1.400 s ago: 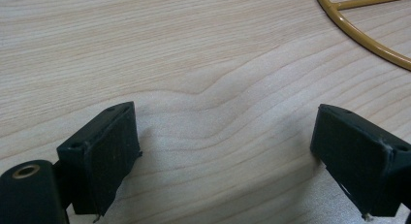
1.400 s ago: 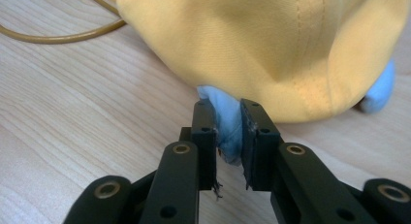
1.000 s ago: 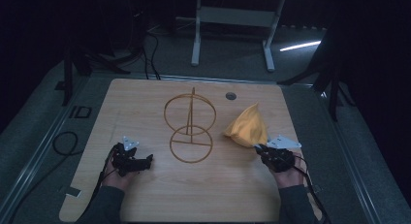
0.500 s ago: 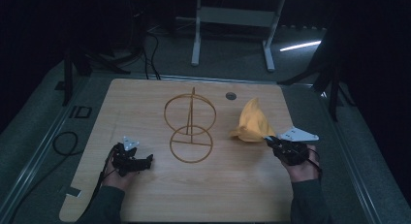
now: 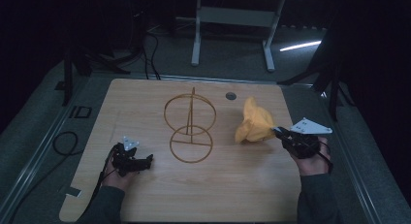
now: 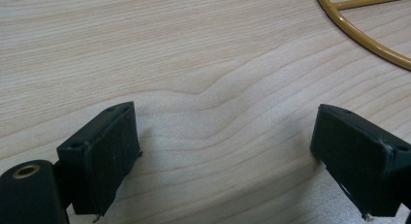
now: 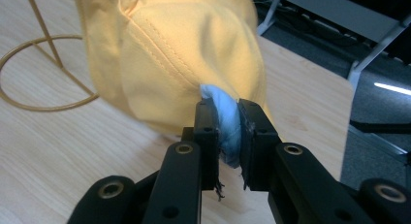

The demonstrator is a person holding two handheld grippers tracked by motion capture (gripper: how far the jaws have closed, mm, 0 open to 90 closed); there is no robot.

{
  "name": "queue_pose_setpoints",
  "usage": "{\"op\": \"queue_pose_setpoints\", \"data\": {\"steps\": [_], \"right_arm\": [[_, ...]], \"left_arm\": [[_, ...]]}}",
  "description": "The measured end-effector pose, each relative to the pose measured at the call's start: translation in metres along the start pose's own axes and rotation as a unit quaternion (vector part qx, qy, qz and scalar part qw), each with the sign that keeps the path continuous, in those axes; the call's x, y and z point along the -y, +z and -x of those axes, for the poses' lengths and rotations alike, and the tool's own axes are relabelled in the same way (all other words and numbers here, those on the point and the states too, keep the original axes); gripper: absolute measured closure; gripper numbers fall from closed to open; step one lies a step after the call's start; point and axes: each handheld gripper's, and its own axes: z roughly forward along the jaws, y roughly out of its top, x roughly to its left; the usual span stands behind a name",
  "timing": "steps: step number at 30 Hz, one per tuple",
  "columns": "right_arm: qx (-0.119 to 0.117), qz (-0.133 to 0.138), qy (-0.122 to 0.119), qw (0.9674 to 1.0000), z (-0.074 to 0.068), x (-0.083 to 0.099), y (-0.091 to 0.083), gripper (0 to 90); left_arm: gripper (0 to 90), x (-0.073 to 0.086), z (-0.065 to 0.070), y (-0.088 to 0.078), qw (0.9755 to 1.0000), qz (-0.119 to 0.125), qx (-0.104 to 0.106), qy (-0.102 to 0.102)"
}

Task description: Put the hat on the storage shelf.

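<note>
On the table (image 5: 145, 200), the cap (image 5: 254, 124) hangs seemingly right of the wire stand (image 5: 190, 127).

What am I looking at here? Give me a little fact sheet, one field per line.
Setting: wooden table in a dark room, grey frame behind it
Stand: gold wire stand mid-table, one ring flat, one upright
Cloth: yellow cap, right of the stand, hanging from the right gripper
Right gripper: jaws clamped on a pale blue edge of the cap
Left gripper: jaws wide apart over bare wood, holding nothing
Other: small dark hole near the table's far edge
</note>
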Motion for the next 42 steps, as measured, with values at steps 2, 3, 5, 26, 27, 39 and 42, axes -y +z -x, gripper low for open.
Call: {"op": "queue_pose_setpoints", "data": {"steps": [2, 3, 5, 26, 27, 39, 42], "right_arm": [[0.004, 0.003, -0.001, 1.0, 0.003, -0.004, -0.004, 79.4], [0.007, 0.005, -0.003, 1.0, 0.003, -0.006, -0.007, 79.4], [0.011, 0.008, -0.009, 0.9999, 0.004, -0.011, -0.011, 79.5], [-0.076, -0.034, -0.075, 0.9937, -0.034, -0.042, 0.025, 65.3], [-0.082, -0.034, -0.074, 0.9933, -0.034, -0.042, 0.026, 63.2], [-0.106, -0.034, -0.061, 0.9919, -0.024, -0.035, 0.026, 50.9], [-0.101, -0.044, -0.059, 0.9921, -0.019, -0.033, 0.027, 50.1]], "left_arm": [[10.2, 0.0, 0.0, 0.0, 1.0, 0.001, 0.0, -0.001], [10.2, 0.0, 0.0, 0.0, 1.0, 0.0, 0.0, 0.0], [10.2, 0.0, 0.0, 0.0, 1.0, 0.0, 0.0, 0.0], [10.2, 0.0, 0.0, 0.0, 1.0, -0.001, 0.0, 0.0], [10.2, 0.0, 0.0, 0.0, 1.0, -0.001, 0.0, 0.0], [10.2, 0.0, 0.0, 0.0, 1.0, -0.001, 0.0, 0.0], [10.2, 0.0, 0.0, 0.0, 1.0, -0.001, 0.0, 0.0]]}}
